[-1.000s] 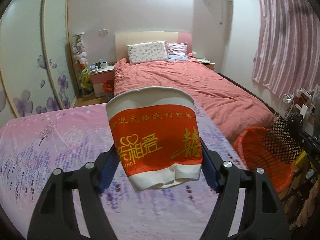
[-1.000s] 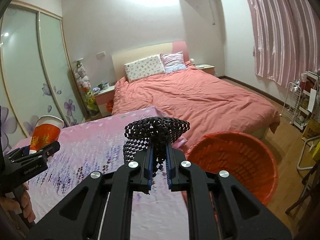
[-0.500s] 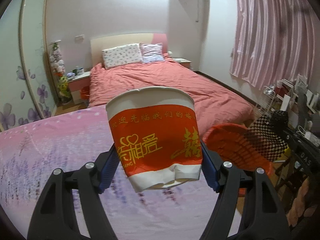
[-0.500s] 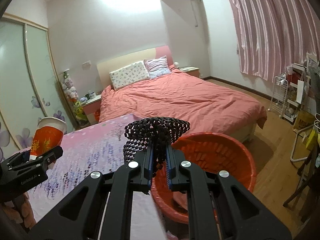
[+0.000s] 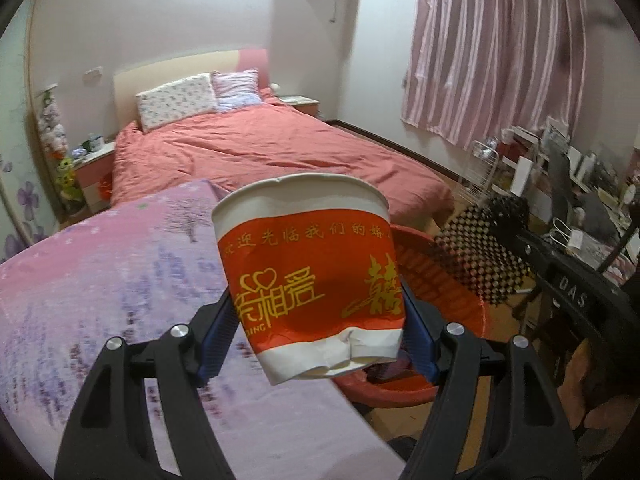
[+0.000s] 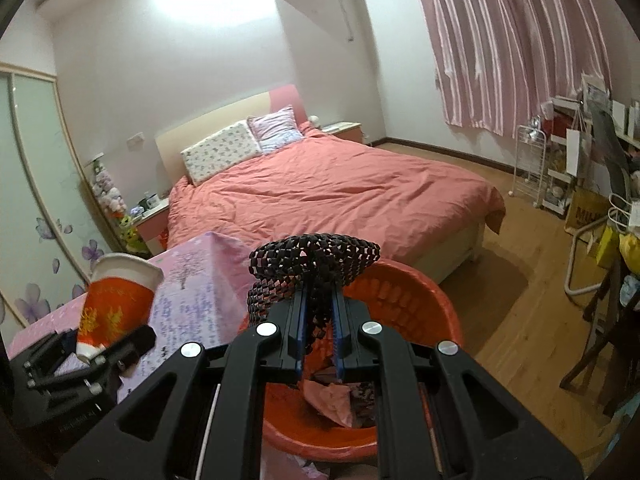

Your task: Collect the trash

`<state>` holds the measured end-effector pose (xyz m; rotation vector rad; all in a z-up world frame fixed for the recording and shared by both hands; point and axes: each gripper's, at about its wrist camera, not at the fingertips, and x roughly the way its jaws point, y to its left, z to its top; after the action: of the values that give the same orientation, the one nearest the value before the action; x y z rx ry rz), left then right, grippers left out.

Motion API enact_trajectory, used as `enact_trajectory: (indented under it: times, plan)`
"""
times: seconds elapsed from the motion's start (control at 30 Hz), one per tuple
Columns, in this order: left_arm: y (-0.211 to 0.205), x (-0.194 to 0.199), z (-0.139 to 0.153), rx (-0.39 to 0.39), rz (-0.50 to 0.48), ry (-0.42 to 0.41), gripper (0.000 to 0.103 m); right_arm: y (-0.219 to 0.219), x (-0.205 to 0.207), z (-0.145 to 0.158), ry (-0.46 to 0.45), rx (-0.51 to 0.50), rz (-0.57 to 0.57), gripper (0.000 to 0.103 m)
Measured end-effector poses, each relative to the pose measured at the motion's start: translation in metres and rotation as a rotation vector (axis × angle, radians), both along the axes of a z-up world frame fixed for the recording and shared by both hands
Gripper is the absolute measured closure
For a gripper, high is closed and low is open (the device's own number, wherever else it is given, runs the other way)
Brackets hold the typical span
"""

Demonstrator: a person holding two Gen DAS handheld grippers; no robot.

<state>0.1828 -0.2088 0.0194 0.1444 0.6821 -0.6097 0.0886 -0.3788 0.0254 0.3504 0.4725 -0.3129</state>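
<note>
Filling the far half of the room is a double bed under a salmon-red cover, two pillows propped at its headboard, and pink striped curtains hang over the window on the right wall. Nearer to me a second surface spreads out under a pink and lilac flowered blanket, its corner reaching toward the foot of the bed. On the wooden floor just beside that corner stands a round orange-red plastic basket, and inside it I can see crumpled pink paper and some darker scraps.

The left gripper is clamped on a dented paper cup, red-banded with gold lettering, its blue pads pressing the lower wall from both sides. The cup is held nearly upright, above the blanket's edge and close to the basket's near rim.

The right gripper has its jaws squeezed almost together on a black-and-white checkered mesh wrapper, which bulges out above the fingertips. That wrapper hangs directly over the basket's opening, and from the left wrist view it sits just to the right of the cup.
</note>
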Motion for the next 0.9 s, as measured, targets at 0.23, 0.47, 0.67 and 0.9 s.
enact_trajectory:
  times: [0.23,0.47,0.67,0.9]
  plan:
    - [-0.041,0.017,-0.032,0.032,-0.068,0.074,0.03,-0.021,0.017,-0.017,0.053,0.08,0.002,0.089]
    - [-0.046,0.031,-0.063,0.078,-0.053,0.123,0.024,-0.033,0.025,-0.038,0.11,0.142,0.006,0.061]
    - [-0.026,0.032,-0.061,0.076,-0.016,0.118,0.023,-0.03,0.012,-0.033,0.105,0.109,-0.024,0.043]
    - [0.03,0.006,-0.031,0.045,0.079,0.019,0.013,-0.007,-0.019,-0.002,0.037,-0.011,-0.049,0.013]
